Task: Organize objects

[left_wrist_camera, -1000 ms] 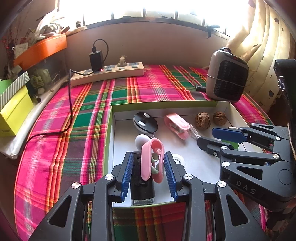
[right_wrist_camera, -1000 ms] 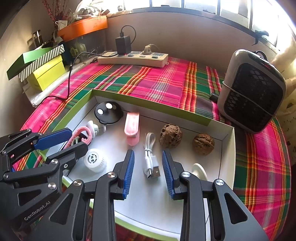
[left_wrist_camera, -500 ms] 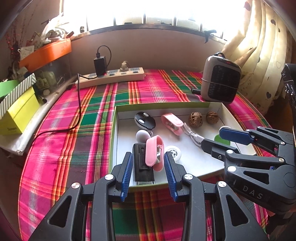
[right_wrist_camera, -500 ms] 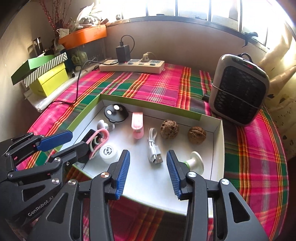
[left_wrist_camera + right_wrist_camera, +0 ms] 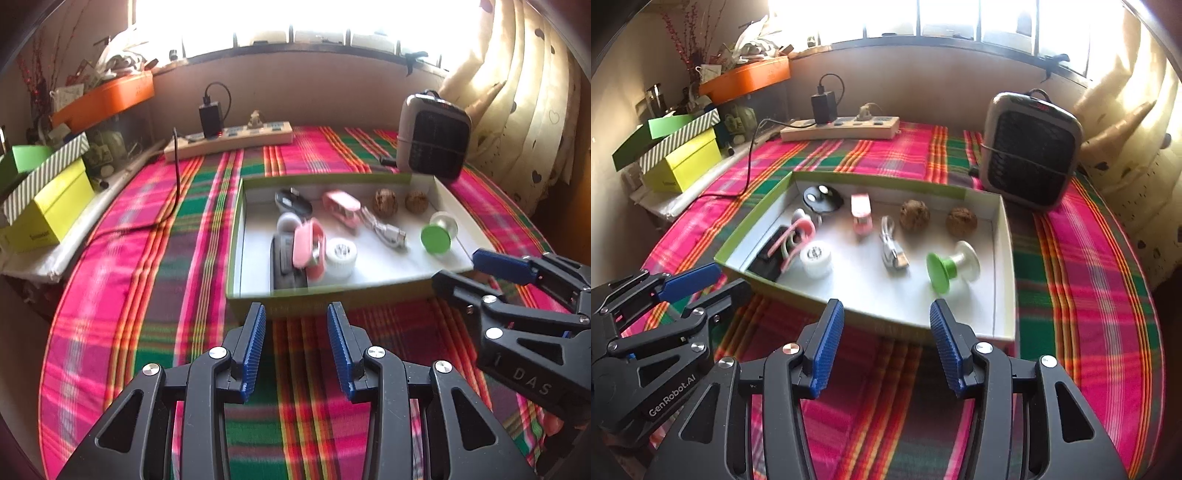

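Observation:
A green-edged white box (image 5: 369,290) (image 5: 1001,236) lies on the plaid cloth. It holds a pink earphone case (image 5: 308,247) (image 5: 798,232) leaning on a black device (image 5: 286,266), a white round cap (image 5: 340,256) (image 5: 815,258), a cable (image 5: 386,230) (image 5: 892,247), a pink clip (image 5: 341,206) (image 5: 861,212), two walnuts (image 5: 386,202) (image 5: 915,215), a green-and-white spool (image 5: 437,234) (image 5: 951,262) and a black round item (image 5: 293,201) (image 5: 822,197). My left gripper (image 5: 296,343) is open and empty in front of the box. My right gripper (image 5: 886,343) is open and empty, also before the box.
A grey heater (image 5: 432,136) (image 5: 1030,147) stands behind the box on the right. A power strip with a charger (image 5: 229,138) (image 5: 842,127) lies at the back. Yellow and green boxes (image 5: 44,206) (image 5: 679,158) and an orange tray (image 5: 746,77) sit on the left ledge.
Both grippers pulled back out of the box toward the near table edge. The pink earphone case, earlier between my left fingers, now rests in the box. The right jaws widened.

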`<state>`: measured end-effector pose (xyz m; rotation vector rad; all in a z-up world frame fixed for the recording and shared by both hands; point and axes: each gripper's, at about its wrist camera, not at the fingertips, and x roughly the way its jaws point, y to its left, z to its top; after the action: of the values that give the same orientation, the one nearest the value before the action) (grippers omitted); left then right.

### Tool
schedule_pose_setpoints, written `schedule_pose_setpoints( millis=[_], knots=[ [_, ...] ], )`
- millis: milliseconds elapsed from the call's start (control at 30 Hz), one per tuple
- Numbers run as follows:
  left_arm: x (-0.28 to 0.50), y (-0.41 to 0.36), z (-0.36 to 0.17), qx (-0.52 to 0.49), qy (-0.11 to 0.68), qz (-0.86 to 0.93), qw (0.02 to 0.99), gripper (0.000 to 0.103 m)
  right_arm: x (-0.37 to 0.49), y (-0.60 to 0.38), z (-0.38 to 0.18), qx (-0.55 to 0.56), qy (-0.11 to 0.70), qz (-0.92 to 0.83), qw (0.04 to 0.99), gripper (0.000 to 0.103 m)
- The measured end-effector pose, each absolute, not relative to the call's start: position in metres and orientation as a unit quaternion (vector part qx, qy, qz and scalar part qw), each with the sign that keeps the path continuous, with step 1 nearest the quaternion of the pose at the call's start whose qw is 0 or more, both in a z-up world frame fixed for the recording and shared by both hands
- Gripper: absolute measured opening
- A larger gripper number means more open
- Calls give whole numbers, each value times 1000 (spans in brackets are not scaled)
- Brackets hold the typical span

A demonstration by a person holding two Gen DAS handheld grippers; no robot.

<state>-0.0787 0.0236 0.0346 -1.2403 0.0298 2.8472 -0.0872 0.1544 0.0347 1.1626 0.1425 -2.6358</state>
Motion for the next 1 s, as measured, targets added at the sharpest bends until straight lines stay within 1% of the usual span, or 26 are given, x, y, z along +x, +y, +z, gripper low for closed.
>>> schedule_pose_setpoints(
  millis=[300, 700, 767, 933, 1000],
  knots=[
    [-59, 22, 24, -409, 9, 912, 15, 33, -62, 162, 26, 405, 37, -906, 117, 51],
    [-46, 13, 8, -425, 2, 905, -5, 33, -50, 170, 2, 434, 38, -896, 89, 52],
    [-46, 12, 8, -425, -1, 905, -6, 33, -48, 172, 2, 433, 38, -897, 80, 59],
    [-47, 12, 8, -425, -1, 905, -7, 34, -45, 176, 2, 434, 35, -897, 71, 61],
    [-47, 12, 7, -426, -1, 905, -10, 38, -44, 178, 2, 435, 33, -897, 66, 64]
  ],
)
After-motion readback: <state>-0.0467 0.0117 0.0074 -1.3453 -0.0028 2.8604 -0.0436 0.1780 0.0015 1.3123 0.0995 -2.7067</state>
